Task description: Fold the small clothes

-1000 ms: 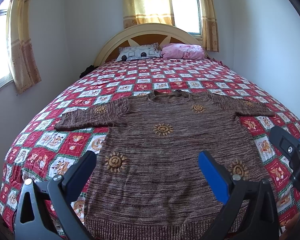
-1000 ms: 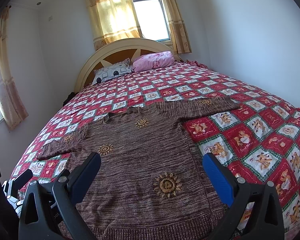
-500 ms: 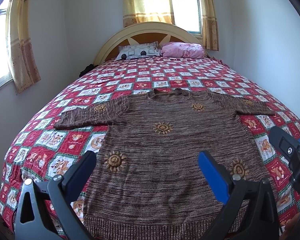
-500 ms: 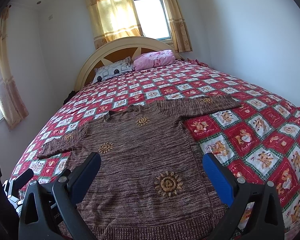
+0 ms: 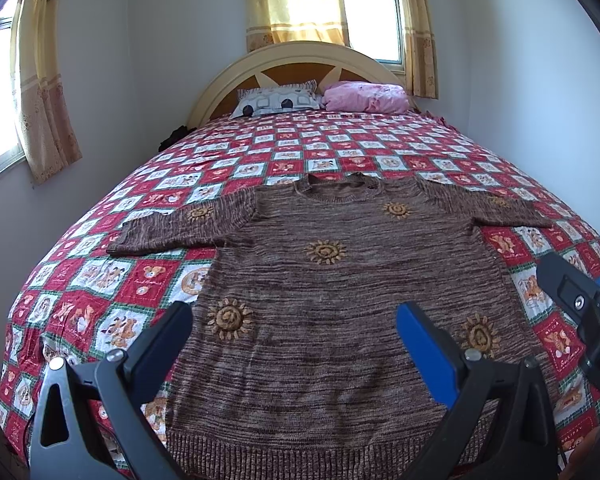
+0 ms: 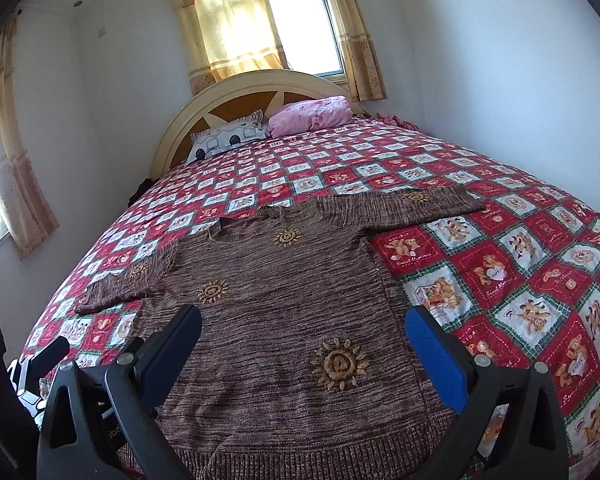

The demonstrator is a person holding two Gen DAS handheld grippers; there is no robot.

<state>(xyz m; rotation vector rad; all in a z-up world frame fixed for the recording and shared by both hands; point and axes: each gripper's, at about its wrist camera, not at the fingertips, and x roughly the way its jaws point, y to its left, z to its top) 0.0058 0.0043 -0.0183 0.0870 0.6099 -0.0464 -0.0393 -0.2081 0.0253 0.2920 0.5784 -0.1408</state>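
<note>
A brown knit sweater (image 5: 340, 292) with orange sun motifs lies spread flat on the bed, sleeves out to both sides and hem toward me; it also shows in the right wrist view (image 6: 284, 312). My left gripper (image 5: 294, 332) is open and empty, held above the lower part of the sweater. My right gripper (image 6: 302, 336) is open and empty above the sweater's lower right part. The right gripper's body (image 5: 580, 304) shows at the right edge of the left wrist view. The left gripper's body (image 6: 40, 360) shows at the lower left of the right wrist view.
The bed carries a red, white and green patchwork quilt (image 5: 100, 280). A patterned pillow (image 5: 276, 100) and a pink pillow (image 5: 364, 96) lie by the cream headboard (image 5: 300, 60). Walls stand close on both sides, and curtained windows (image 5: 364, 4) are behind and at left.
Both views have tilted slightly, so the sweater sits a little lower in frame. The sweater has not moved and both grippers stay open.
</note>
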